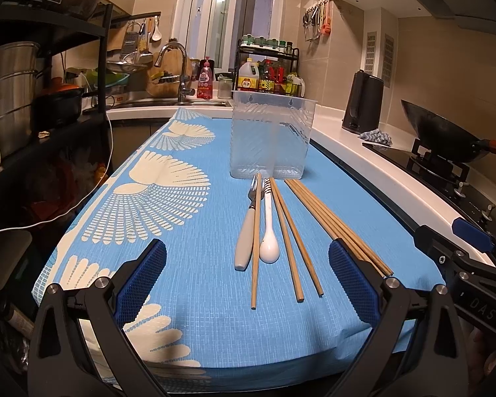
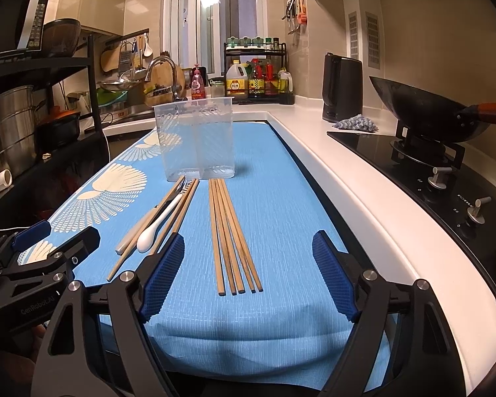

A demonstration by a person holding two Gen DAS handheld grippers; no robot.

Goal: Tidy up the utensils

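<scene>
We noted both grippers — left gripper [image 1: 246, 284], right gripper [image 2: 248, 276] — jaws spread wide, holding nothing, above the blue cloth [image 2: 281, 198], chopsticks [image 2: 231, 235], fork [image 1: 246, 228] and spoon [image 1: 268, 228] lying just before the clear holder [image 1: 271, 139] — holder upright.

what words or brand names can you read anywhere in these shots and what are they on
"DAS": on the black body of the right claw, seen from the left wrist view; cut off by the frame edge.
"CenRobot.AI": on the black body of the left claw, seen from the right wrist view.
Hob brand print: upside down, not readable.
Oil and sauce bottle labels: too small and blurred to read.
</scene>
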